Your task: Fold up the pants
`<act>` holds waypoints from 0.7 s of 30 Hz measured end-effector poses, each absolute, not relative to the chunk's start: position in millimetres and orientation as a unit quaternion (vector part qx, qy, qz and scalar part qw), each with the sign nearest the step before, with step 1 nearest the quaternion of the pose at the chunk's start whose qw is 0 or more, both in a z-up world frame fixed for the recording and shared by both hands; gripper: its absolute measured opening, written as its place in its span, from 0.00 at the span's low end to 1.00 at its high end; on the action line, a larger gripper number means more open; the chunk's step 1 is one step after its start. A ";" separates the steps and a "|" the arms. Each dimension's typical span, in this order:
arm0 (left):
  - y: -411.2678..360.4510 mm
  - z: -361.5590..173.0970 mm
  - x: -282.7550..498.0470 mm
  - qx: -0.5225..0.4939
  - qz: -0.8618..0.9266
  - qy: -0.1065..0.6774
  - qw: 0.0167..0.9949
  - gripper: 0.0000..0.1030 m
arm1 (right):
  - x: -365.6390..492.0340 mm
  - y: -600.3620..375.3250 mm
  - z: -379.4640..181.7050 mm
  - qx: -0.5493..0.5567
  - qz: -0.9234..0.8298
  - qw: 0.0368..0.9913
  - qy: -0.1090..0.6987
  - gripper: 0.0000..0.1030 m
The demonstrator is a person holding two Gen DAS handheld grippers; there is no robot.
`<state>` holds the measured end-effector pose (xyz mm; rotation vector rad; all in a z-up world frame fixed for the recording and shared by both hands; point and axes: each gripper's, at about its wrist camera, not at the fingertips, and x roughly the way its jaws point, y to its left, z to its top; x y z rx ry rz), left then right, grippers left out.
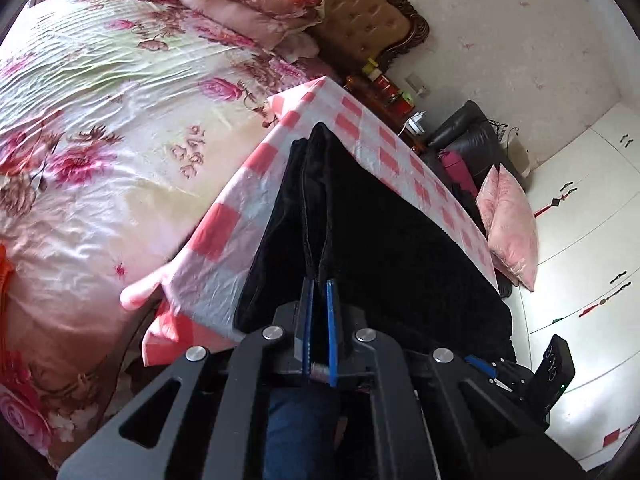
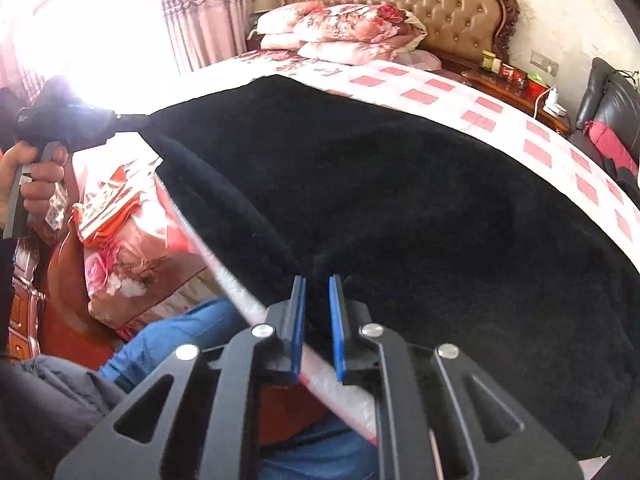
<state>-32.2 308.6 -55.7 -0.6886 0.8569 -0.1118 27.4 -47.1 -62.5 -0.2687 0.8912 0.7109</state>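
Black fleecy pants (image 1: 384,232) lie on a table with a pink-and-white checked cloth (image 1: 248,200). My left gripper (image 1: 319,280) is shut on a raised fold of the pants at their near edge, the cloth pinched between the blue pads. In the right wrist view the pants (image 2: 380,184) spread wide over the checked cloth (image 2: 540,136). My right gripper (image 2: 318,280) is shut on the pants' near edge at the table's front edge. The left gripper (image 2: 124,120) shows at the far left, held in a hand, gripping the pants' corner.
A bed with a floral cover (image 1: 100,120), stacked pillows (image 1: 248,4) and a tufted headboard (image 2: 420,4) stands beside the table. A nightstand with jars (image 2: 516,76), a black chair (image 1: 468,136), a pink cushion (image 1: 512,224) and white wardrobes (image 1: 592,220) are on the right. My jeans-clad legs (image 2: 168,340) are below.
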 end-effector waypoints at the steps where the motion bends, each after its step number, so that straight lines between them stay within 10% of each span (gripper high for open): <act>1: 309.4 -62.1 -33.5 -0.329 -0.048 0.413 0.848 0.04 | 25.2 -45.1 -68.4 -0.129 0.339 0.829 0.427 0.06; 6: 325.5 -117.6 -31.2 -0.386 -0.029 0.458 0.800 0.08 | 22.8 -42.0 -91.0 -0.122 0.338 0.814 0.456 0.08; 10: 323.3 -89.1 -37.2 -0.338 -0.007 0.432 0.836 0.09 | 17.8 -69.2 -72.2 -0.058 0.370 0.812 0.448 0.48; 12: 314.8 -65.1 -31.5 -0.295 0.005 0.399 0.868 0.21 | 24.3 -94.0 -63.0 -0.012 0.353 0.827 0.438 0.58; 15: 281.1 -37.5 -4.0 -0.209 0.020 0.336 0.918 0.72 | 47.1 -133.7 -61.7 0.047 0.281 0.857 0.429 0.59; 21: 208.9 -56.8 74.4 -0.073 -0.008 0.373 0.925 0.72 | 48.4 -169.1 -90.0 0.001 0.180 0.879 0.443 0.59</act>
